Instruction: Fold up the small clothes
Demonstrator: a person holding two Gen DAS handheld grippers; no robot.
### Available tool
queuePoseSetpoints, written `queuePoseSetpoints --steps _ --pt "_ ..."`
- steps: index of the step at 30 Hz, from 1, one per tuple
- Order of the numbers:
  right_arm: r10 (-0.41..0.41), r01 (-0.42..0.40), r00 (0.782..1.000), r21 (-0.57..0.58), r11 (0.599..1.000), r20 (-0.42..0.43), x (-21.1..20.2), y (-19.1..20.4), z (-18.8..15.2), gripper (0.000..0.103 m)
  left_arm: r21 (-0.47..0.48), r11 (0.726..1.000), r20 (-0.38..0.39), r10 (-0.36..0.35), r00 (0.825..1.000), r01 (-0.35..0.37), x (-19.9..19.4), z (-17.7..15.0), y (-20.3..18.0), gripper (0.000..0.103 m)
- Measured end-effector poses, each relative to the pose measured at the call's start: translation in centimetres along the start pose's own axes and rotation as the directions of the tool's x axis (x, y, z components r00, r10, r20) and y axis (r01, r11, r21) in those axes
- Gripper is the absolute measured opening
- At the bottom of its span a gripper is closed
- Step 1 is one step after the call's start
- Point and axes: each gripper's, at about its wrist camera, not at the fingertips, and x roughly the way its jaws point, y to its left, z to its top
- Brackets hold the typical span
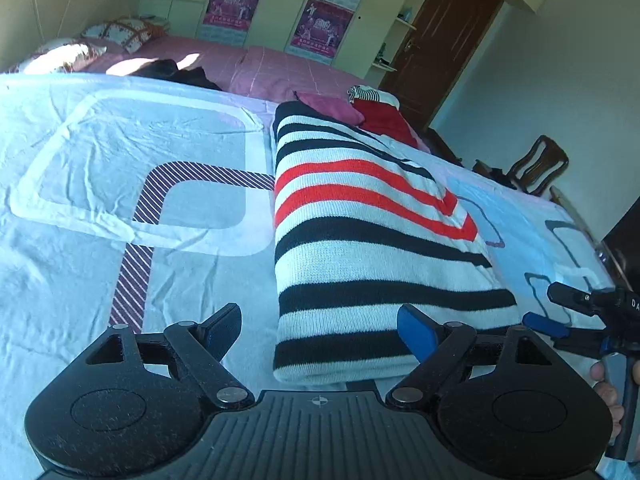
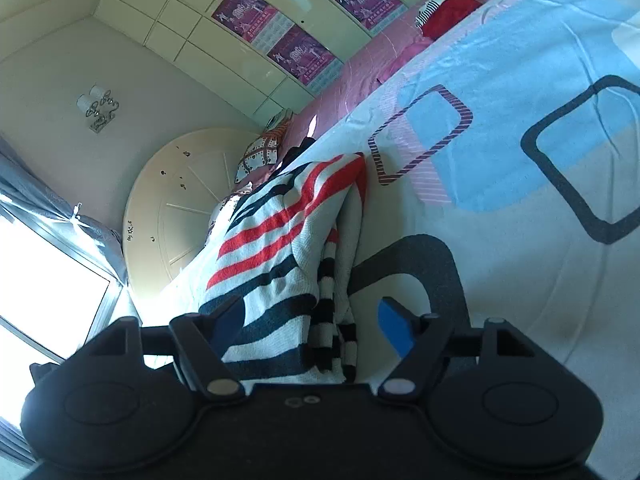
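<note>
Your sweater (image 1: 372,236) lies folded on the bed (image 1: 120,160), a long strip running from bottom centre to upper centre of the left view. Your left tongs (image 1: 320,332) stand wide open and hold nothing; the sweater's near end lies between the 2 fingers. Your right tongs (image 2: 316,328) are also wide, pads clear of the knit, at the sweater's right edge at lower right. Both point downward along the strip; neither is clearly nearer. Judgement: fold end over end.
</note>
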Motion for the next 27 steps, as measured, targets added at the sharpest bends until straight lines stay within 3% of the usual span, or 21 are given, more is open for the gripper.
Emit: queuePoseSetpoints --steps 4,7,11,16,27 --pt "-0.011 0.011 0.999 0.019 1.0 -0.031 1.5 -0.6 1.5 0.086 -0.011 0.999 -0.017 -0.03 0.999 0.03 2.2 2.1 1.5 0.084" --pt "0.021 -0.013 0.996 0.093 0.996 -0.085 3.1 -1.9 2.3 0.087 -0.041 0.993 -0.036 -0.111 0.993 0.11 3.9 4.0 2.7 0.084" --pt "0.035 -0.021 0.994 0.128 0.992 -0.108 4.8 -2.7 2.6 0.09 -0.087 0.972 -0.144 -0.228 0.963 0.217 7.4 5.1 4.1 0.084" --pt "0.033 -0.02 0.987 0.086 0.996 -0.155 6.5 -1.7 3.2 0.097 -0.118 0.943 -0.164 -0.328 0.93 0.312 9.1 5.8 4.8 0.084" --pt "0.044 -0.046 0.975 -0.006 0.999 -0.22 9.8 0.2 4.7 0.097 -0.121 0.915 -0.161 -0.4 0.902 0.384 11.8 7.4 3.9 0.085"
